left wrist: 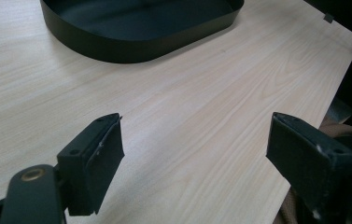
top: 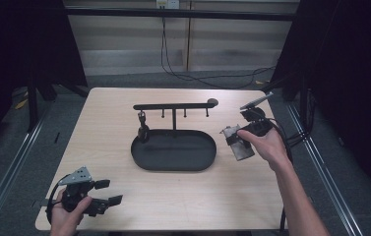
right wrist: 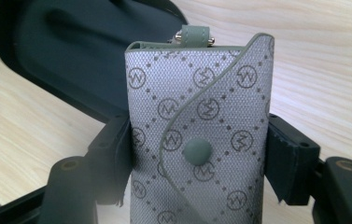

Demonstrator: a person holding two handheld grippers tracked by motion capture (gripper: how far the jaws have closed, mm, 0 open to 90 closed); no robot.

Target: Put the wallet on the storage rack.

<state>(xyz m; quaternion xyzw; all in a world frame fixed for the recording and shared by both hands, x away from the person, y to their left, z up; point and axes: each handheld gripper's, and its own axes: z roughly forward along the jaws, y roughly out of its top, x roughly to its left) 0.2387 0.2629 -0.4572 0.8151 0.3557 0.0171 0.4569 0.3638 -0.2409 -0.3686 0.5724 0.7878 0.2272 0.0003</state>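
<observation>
A grey patterned key pouch [right wrist: 201,140] with a snap button and a small loop on top is clamped between the jaws of my right gripper [right wrist: 197,158]. In the high view that pouch [top: 238,145] hangs above the table just right of the black oval tray [top: 173,164], held by the right gripper [top: 239,140]. A black rack with hooks [top: 173,106] rises from the tray's back, and a dark key fob [top: 143,132] hangs from its left hook. My left gripper [top: 108,192] rests near the table's front left corner, jaws wide apart over bare wood [left wrist: 194,140].
The tray's rim [left wrist: 131,46] lies ahead of the left gripper. The table's right edge [left wrist: 346,51] is close by in the left gripper view. Black curtains flank the table, and cables run across the floor behind it.
</observation>
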